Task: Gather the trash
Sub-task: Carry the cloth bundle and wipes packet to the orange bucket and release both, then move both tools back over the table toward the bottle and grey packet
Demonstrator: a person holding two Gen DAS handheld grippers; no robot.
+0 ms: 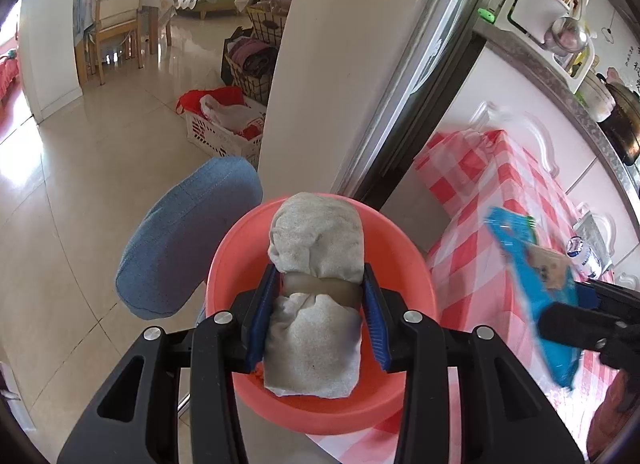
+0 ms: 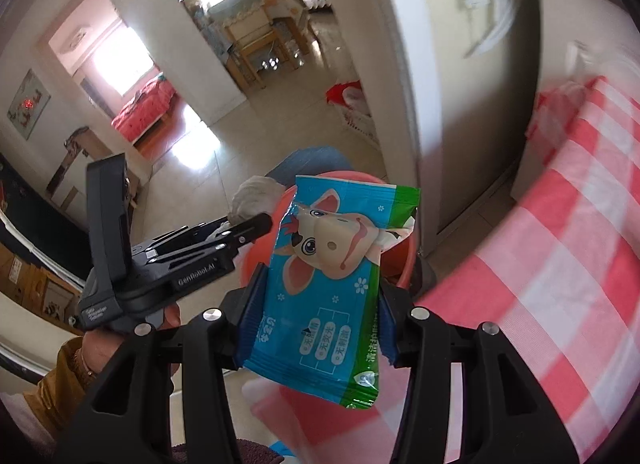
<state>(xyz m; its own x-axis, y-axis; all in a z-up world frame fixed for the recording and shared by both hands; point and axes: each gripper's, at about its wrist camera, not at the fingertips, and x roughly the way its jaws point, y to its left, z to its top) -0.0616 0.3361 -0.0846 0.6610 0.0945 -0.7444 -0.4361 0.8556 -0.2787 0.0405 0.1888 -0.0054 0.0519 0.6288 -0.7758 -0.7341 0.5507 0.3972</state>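
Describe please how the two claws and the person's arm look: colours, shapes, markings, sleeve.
Both claws, the left claw and the right claw, have matte black angular frames with triangular cut-outs and silver round bolt heads. Their fingers carry ribbed blue pads. From the right wrist view, the left claw's body shows white lettering "GenRobot.AI". The person's hand wears a mustard-brown sleeve and a thin bracelet. No cables are visible.

Black tongs, blue ribbed pads, silver screws; "GenRobot.AI" marking; mustard sleeve.
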